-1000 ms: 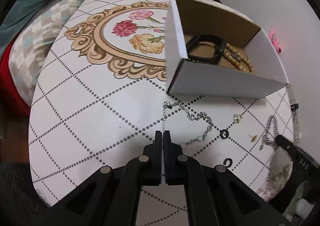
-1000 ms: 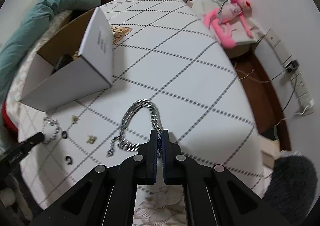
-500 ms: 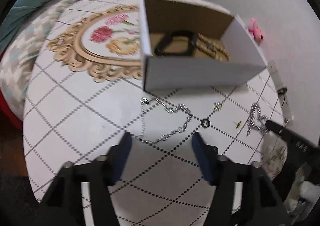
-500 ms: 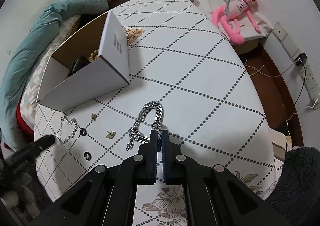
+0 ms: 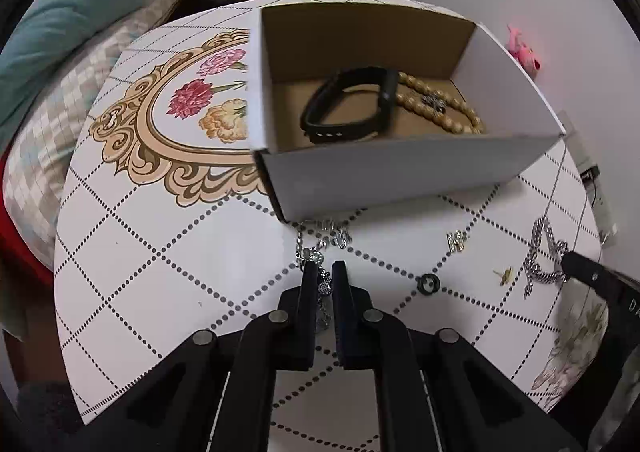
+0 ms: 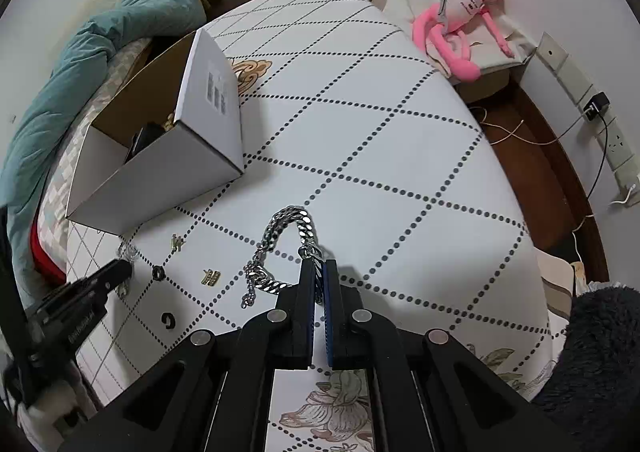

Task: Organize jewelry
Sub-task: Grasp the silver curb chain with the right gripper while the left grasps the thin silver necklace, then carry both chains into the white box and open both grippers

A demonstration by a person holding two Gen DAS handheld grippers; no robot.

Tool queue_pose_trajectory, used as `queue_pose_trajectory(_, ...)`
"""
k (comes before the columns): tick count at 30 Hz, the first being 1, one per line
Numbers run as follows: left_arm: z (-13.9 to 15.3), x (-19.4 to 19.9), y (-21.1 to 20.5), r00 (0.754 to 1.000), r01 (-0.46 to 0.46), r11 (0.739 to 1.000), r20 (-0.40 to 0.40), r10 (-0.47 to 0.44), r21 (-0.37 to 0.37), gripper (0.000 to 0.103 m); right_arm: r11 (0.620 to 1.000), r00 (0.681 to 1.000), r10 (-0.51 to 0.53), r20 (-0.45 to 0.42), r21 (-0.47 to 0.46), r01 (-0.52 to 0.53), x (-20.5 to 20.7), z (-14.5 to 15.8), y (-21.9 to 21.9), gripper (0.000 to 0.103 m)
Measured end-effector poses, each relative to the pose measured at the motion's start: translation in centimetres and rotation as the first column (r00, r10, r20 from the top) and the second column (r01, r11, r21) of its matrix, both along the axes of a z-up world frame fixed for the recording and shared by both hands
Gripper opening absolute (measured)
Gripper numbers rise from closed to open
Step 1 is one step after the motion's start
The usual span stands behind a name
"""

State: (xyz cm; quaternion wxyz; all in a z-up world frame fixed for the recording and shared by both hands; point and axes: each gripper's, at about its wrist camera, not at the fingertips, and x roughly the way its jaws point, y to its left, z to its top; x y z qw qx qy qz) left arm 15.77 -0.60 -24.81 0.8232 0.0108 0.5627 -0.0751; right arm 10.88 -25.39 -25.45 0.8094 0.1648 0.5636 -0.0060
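Note:
My left gripper (image 5: 323,270) is shut on a thin silver chain (image 5: 325,238) that bunches on the table just in front of the white cardboard box (image 5: 400,176). The box holds a black band (image 5: 348,108) and a tan bead string (image 5: 444,112). My right gripper (image 6: 319,272) is shut on a thick silver curb chain (image 6: 280,240) that trails on the table; this chain also shows in the left wrist view (image 5: 542,258). Gold earrings (image 5: 456,241) (image 5: 505,275) and a black ring (image 5: 428,284) lie between the two grippers.
A round white table (image 6: 380,156) with a dotted diamond pattern and a floral medallion (image 5: 180,120). Another black ring (image 6: 169,320) lies near the table edge. A teal blanket (image 6: 100,52) and a pink plush toy (image 6: 460,16) lie beyond the table.
My left gripper opened, moved forward over the thin chain and closed on it, bunching it near the box. My right gripper stayed shut on the thick chain and lifted back slightly.

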Motion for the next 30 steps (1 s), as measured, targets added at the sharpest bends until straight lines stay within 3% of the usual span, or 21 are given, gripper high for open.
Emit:
queue_pose_trajectory(4, 0.4, -0.6, 1.4, 0.999, -0.035, 0.998, -0.009, 0.035, -0.060, 0.004, 1.000, 1.000, 0.017, 0.024, 0.021, -0.018, 0.0, 0.8, 0.4, 0.004)
queue_pose_trajectory(11, 4.1, -2.8, 2.4, 0.998, -0.053, 0.983, 0.018, 0.057, -0.173, 0.004, 0.994, 0.995, 0.057, 0.077, 0.093, -0.064, -0.1, 3.8, 1.0, 0.004)
queue_pose_trajectory(19, 10.4, -3.8, 2.9, 0.995, -0.021, 0.954, 0.090, 0.051, -0.300, 0.004, 0.976, 0.981, 0.114, 0.157, 0.165, -0.140, 0.3, 8.8, 2.3, 0.004)
queue_pose_trajectory(23, 14.4, -2.2, 2.8, 0.988, 0.010, 0.936, 0.150, 0.047, -0.353, 0.004, 0.965, 0.966, 0.139, 0.218, 0.191, -0.182, 1.1, 12.3, 2.9, 0.004)
queue_pose_trajectory(30, 17.8, 1.8, 2.2, 0.973, 0.050, 0.941, 0.229, 0.030, -0.336, 0.004, 0.958, 0.936, 0.192, 0.294, 0.152, -0.244, 4.7, 16.7, 4.6, 0.004)
